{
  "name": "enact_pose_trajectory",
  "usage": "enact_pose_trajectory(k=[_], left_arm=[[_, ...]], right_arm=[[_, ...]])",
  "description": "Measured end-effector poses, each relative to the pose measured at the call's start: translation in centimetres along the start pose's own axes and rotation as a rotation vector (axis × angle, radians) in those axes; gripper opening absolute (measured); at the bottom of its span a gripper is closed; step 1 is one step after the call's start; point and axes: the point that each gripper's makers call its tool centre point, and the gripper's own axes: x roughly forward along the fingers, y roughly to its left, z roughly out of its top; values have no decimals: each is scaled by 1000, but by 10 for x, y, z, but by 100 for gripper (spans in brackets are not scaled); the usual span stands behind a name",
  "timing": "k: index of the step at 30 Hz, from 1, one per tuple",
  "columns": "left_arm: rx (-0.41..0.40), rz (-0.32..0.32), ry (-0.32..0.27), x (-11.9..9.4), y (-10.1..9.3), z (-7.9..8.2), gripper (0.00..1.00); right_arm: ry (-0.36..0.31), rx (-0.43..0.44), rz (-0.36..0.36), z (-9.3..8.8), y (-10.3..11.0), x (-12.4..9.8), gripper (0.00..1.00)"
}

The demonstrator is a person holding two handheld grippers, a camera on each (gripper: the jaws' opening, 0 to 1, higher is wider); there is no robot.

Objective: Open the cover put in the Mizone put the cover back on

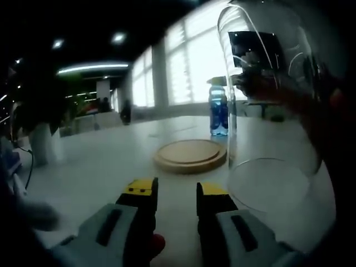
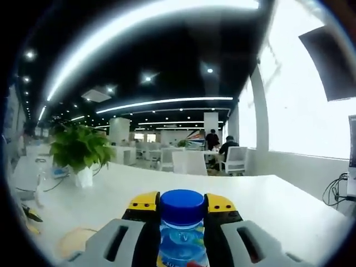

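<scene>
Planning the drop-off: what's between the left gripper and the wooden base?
In the left gripper view, only bare white table separates the left gripper from the wooden base.

Both views low over the shared white table (image 1: 111,161), right one close behind the bottle (image 2: 182,233).

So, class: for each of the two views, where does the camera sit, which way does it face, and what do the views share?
Left gripper view: rides the left gripper, faces across the white table toward the wooden base, the glass cover and bright windows; its jaws stand apart, empty.
Right gripper view: rides the right gripper, faces into the office past a potted plant; its jaws clamp a blue-capped bottle.
Shared: the white table and the bottle, seen beyond the base in the left gripper view.
</scene>
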Motion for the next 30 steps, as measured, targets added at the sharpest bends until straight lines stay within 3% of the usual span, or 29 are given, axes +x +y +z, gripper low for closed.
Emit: enact_pose_trajectory(k=[30], left_arm=[[12,10,10,1,1,-2,21]], right_arm=[[-16,23,22,-1,-2,6,23]])
